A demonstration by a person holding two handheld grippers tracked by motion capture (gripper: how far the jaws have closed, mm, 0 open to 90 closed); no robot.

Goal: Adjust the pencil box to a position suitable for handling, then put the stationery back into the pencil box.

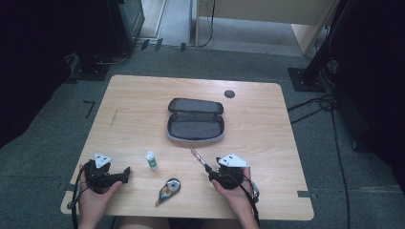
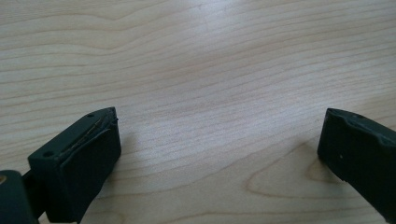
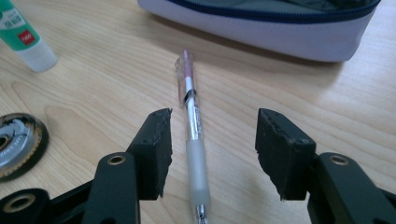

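Straddling the pen (image 3: 192, 126) with right tongs (image 3: 212, 140) spread, not pinching, lining up for the pouch (image 1: 195, 119); left tongs (image 2: 217, 149) idling spread over bare counter (image 2: 210, 56).

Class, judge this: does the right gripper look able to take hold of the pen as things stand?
Probably yes. The right gripper is open, the pen lies on the table between its jaws, and nothing blocks them from closing on it.

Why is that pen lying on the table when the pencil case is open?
The pen lies loose on the table, outside the open pencil case, between the right hand-held gripper's open jaws. Nothing looks spilled or broken.
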